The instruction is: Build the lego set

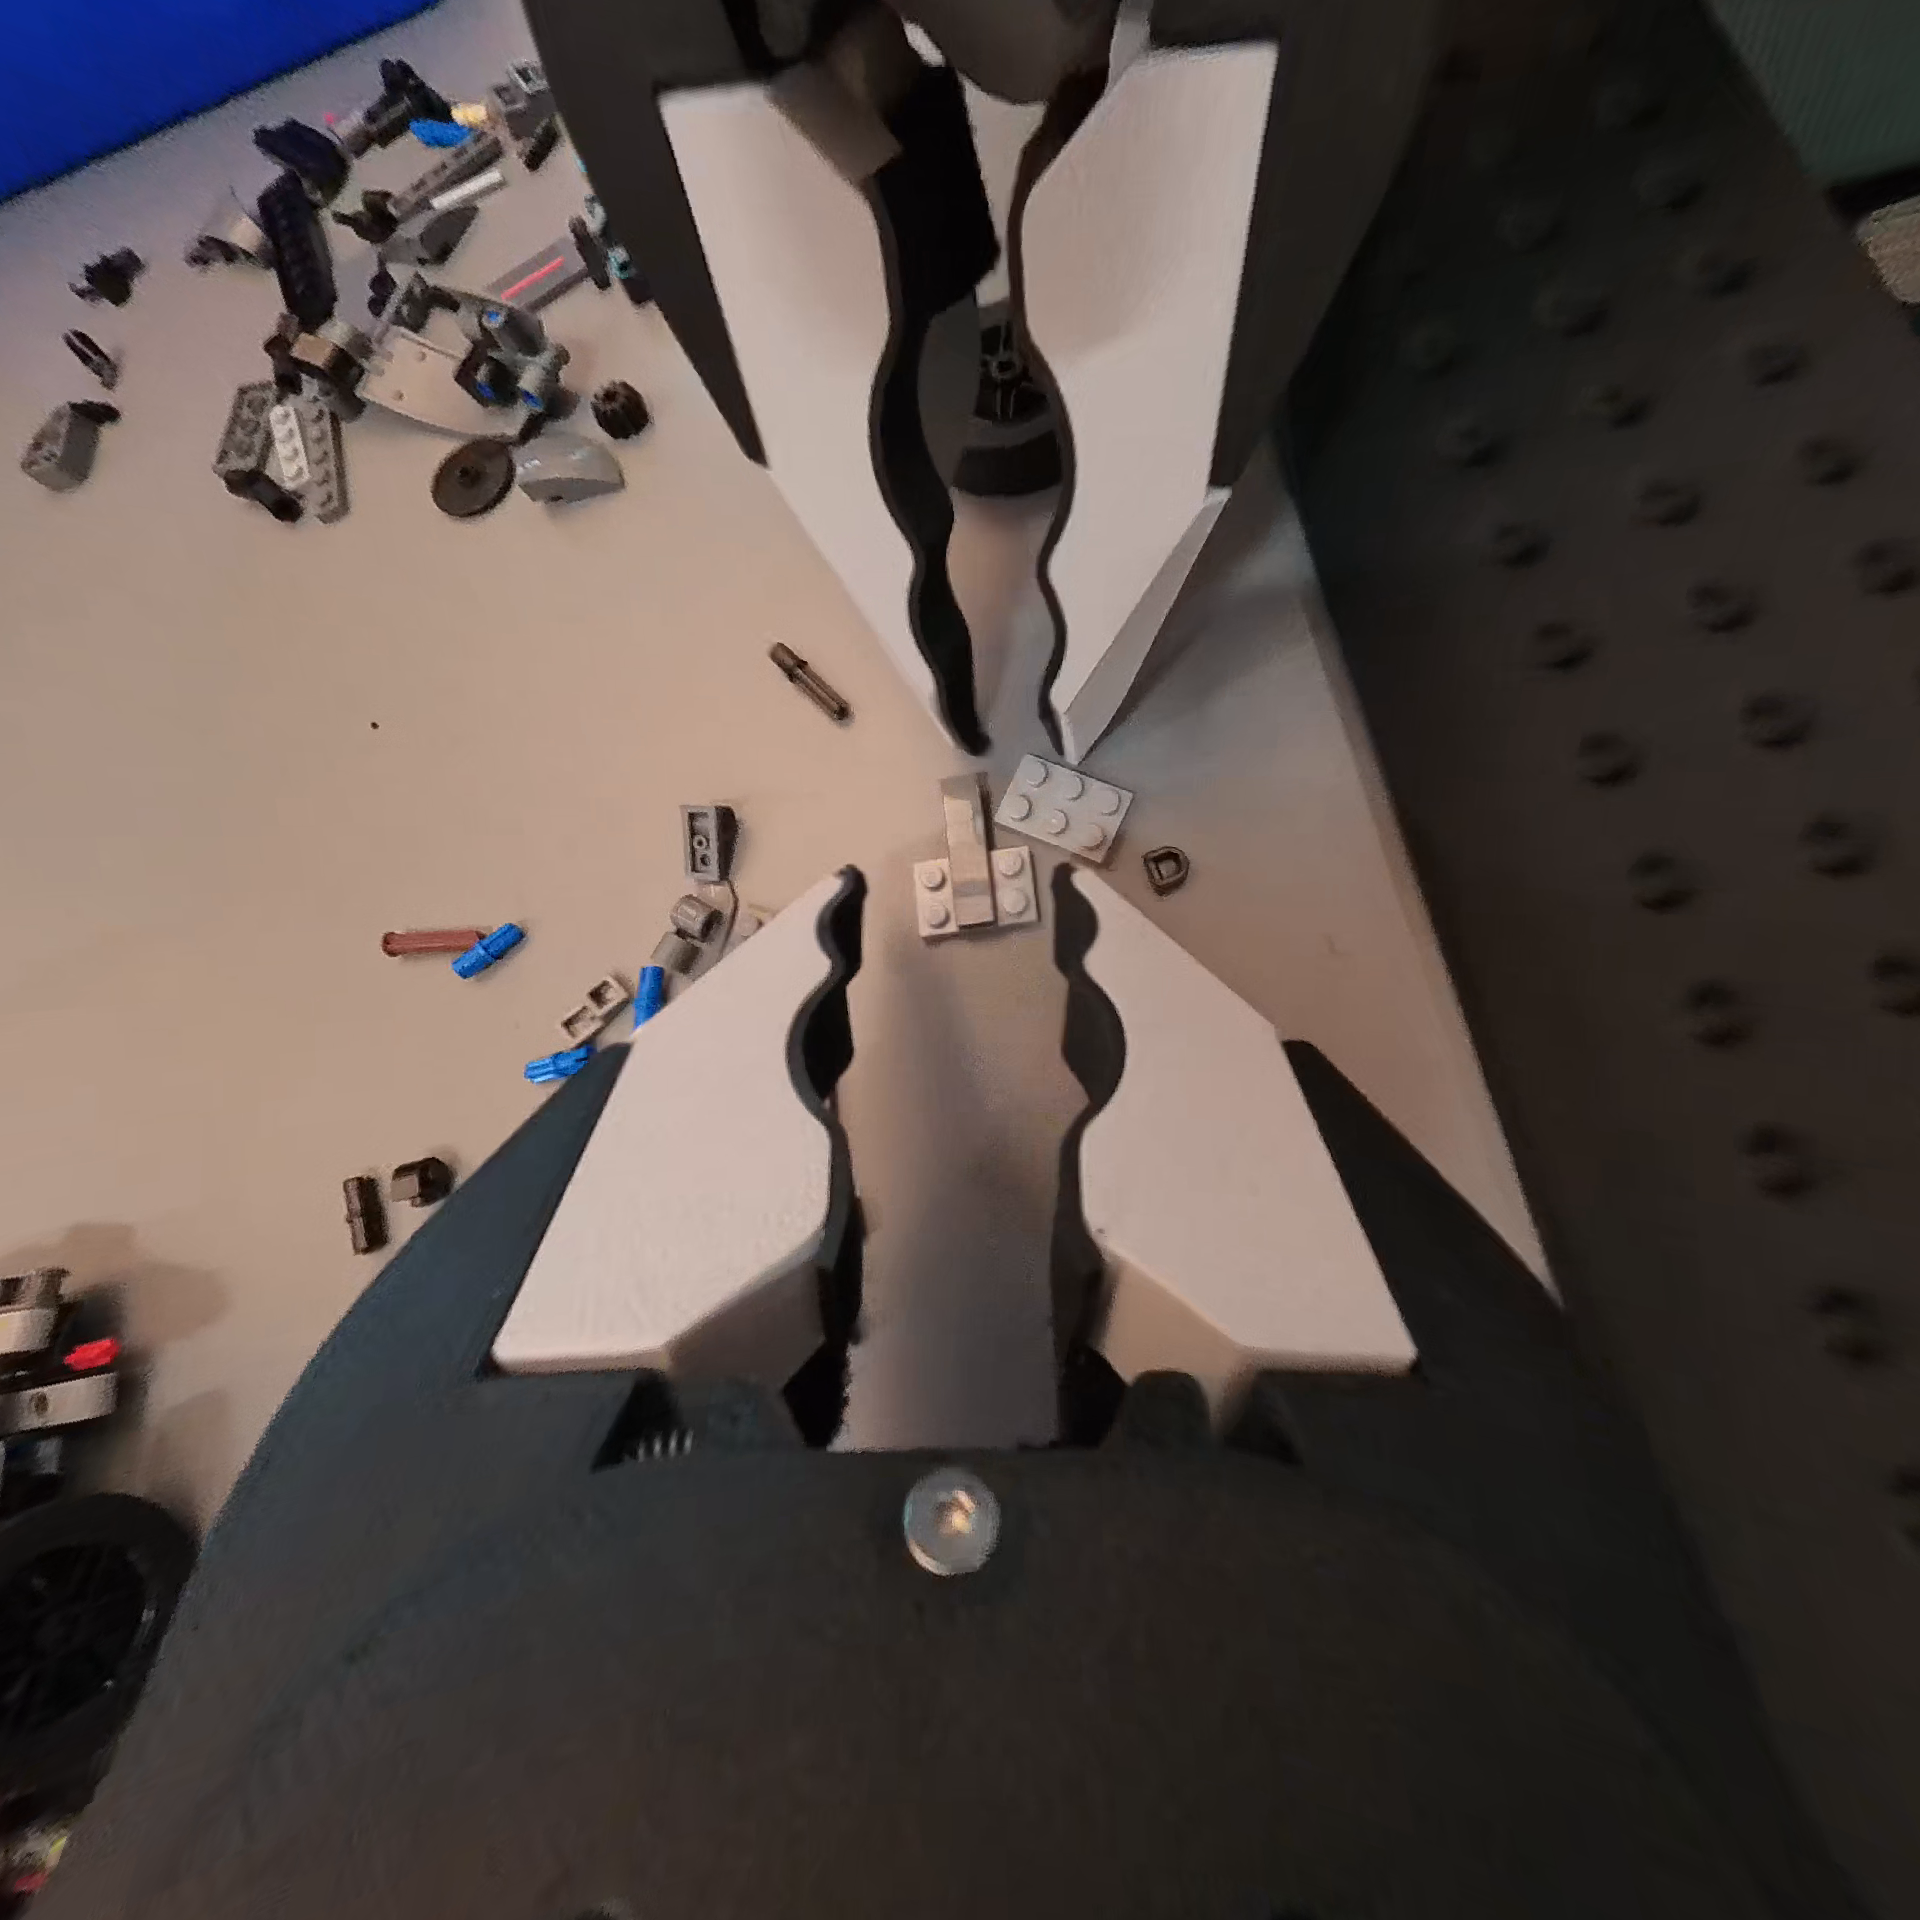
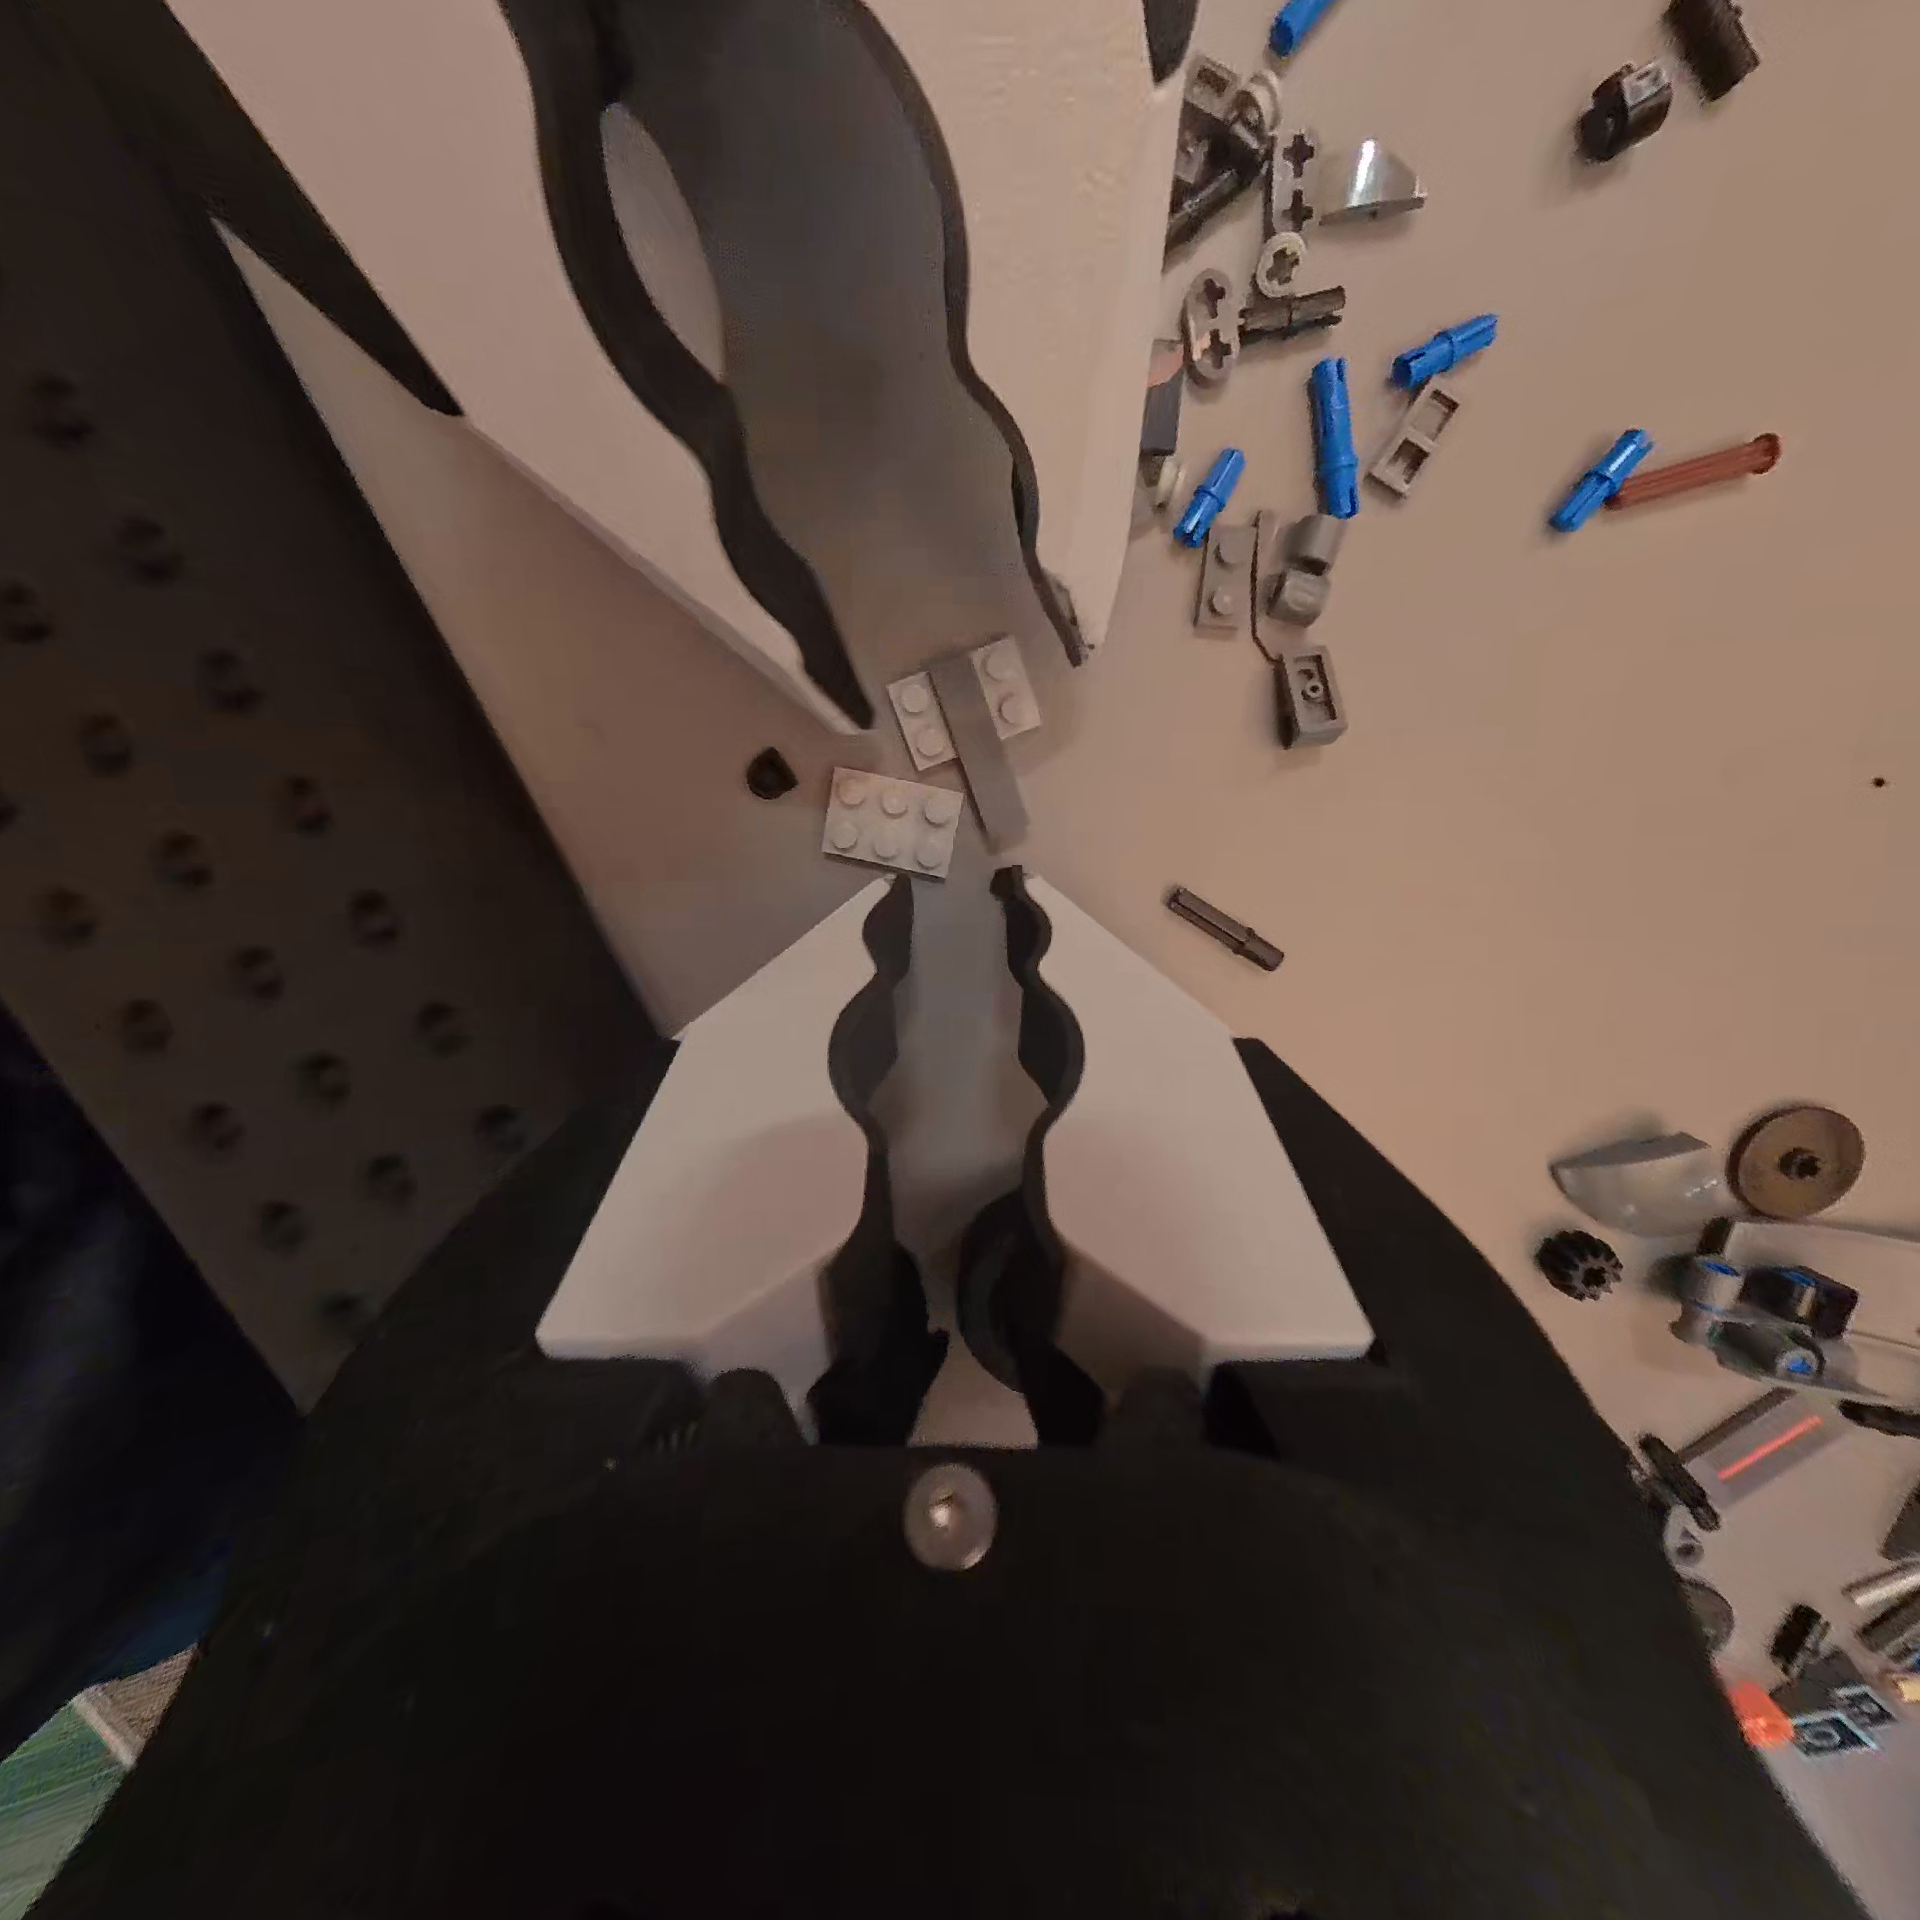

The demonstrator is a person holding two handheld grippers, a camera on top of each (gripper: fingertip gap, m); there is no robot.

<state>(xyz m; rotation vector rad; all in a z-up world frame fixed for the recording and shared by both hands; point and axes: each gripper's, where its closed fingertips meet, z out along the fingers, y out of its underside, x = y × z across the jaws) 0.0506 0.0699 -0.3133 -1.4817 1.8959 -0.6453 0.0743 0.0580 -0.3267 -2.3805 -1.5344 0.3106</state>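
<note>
Tabletop (image 1: 312,727): grey plate assembly (image 1: 974,883) between both open jaws.

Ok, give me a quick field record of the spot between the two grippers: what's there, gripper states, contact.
left gripper: open, empty, tips flanking the small assembly
right gripper: open, narrow gap, empty
small assembly: light grey plate with a smooth grey tile across it, overhanging one edge; flat on the table
2x3 plate: light grey, studs up, loose beside the tile's free end
contact: neither gripper visibly touching either piece
nearby: small black ring piece; dark pin
</note>
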